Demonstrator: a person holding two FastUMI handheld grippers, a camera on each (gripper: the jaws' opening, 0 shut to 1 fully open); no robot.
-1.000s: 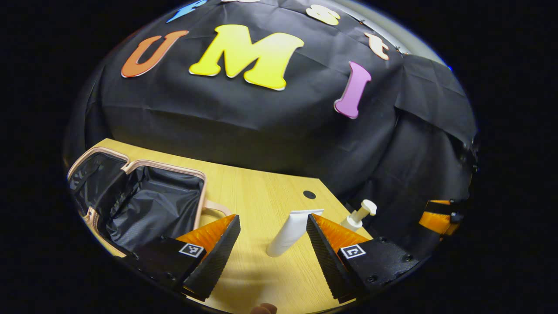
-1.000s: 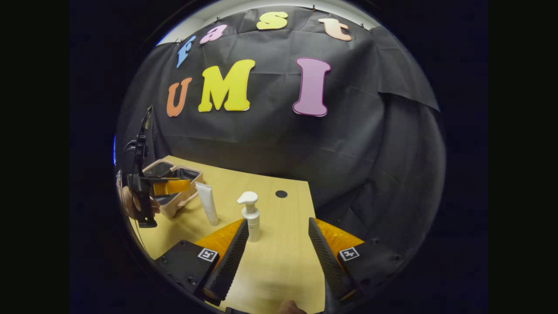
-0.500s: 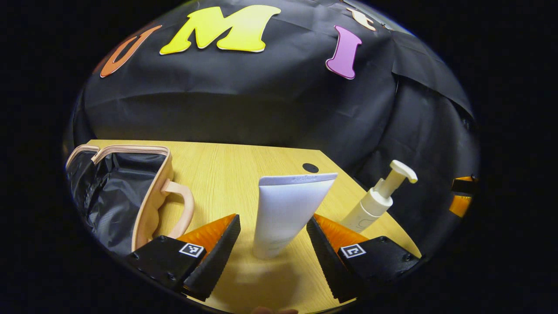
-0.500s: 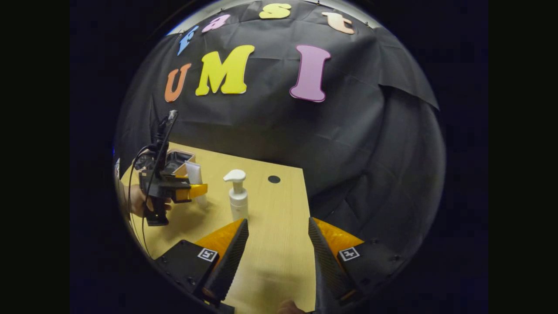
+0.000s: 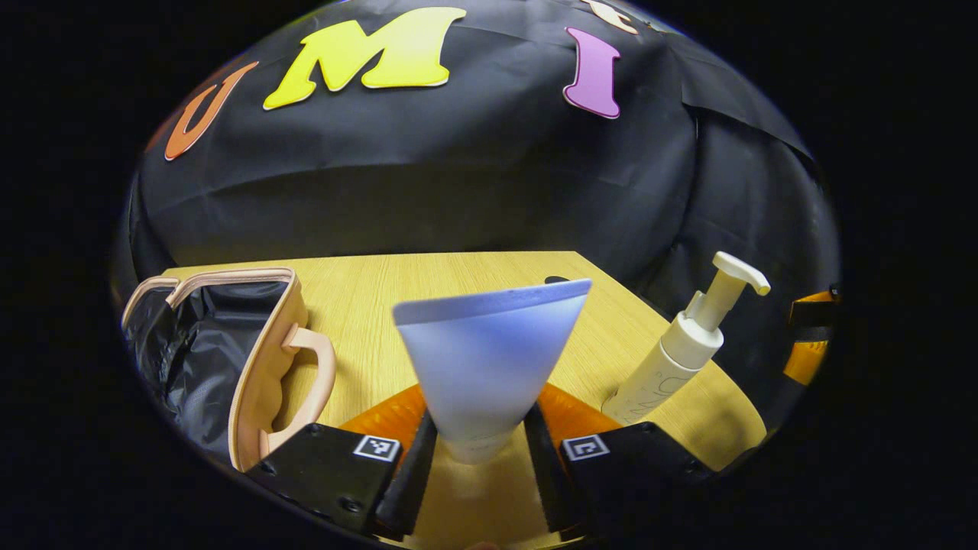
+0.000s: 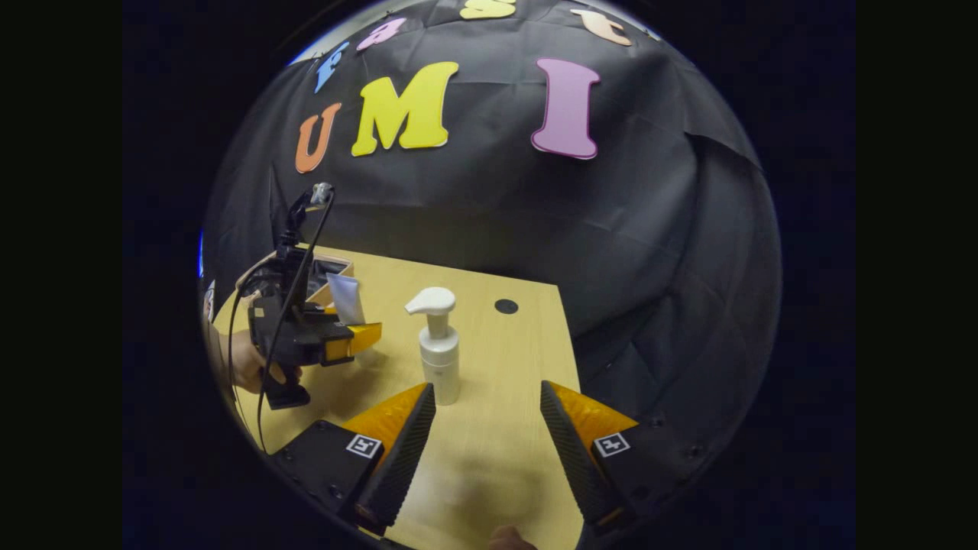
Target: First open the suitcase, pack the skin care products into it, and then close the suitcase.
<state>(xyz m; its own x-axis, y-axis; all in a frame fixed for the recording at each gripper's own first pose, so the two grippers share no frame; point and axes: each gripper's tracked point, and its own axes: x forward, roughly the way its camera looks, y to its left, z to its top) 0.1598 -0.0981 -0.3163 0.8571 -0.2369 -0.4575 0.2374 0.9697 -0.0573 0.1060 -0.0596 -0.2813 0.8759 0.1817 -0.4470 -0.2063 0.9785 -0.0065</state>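
Note:
My left gripper (image 5: pixel 475 447) is shut on a white tube (image 5: pixel 485 359) that stands cap down on the wooden table (image 5: pixel 397 290). In the right gripper view the same left gripper (image 6: pixel 348 336) holds the tube (image 6: pixel 346 298), with a hand behind it. The suitcase (image 5: pixel 267 367) lies open at the left, its black lining (image 5: pixel 191 344) showing and its handle (image 5: pixel 321 367) toward me. A white pump bottle (image 5: pixel 680 359) stands upright to the right of the tube. My right gripper (image 6: pixel 487 428) is open, with the pump bottle (image 6: pixel 439 351) just ahead of its left finger.
The table's right edge (image 6: pixel 569 367) runs close beside the right gripper. A round black hole (image 6: pixel 506 306) sits in the tabletop near the back corner. The black cloth wall hangs behind the table.
My left gripper moved in onto the tube and shut on its lower part. The right gripper stayed open and edged closer to the pump bottle.

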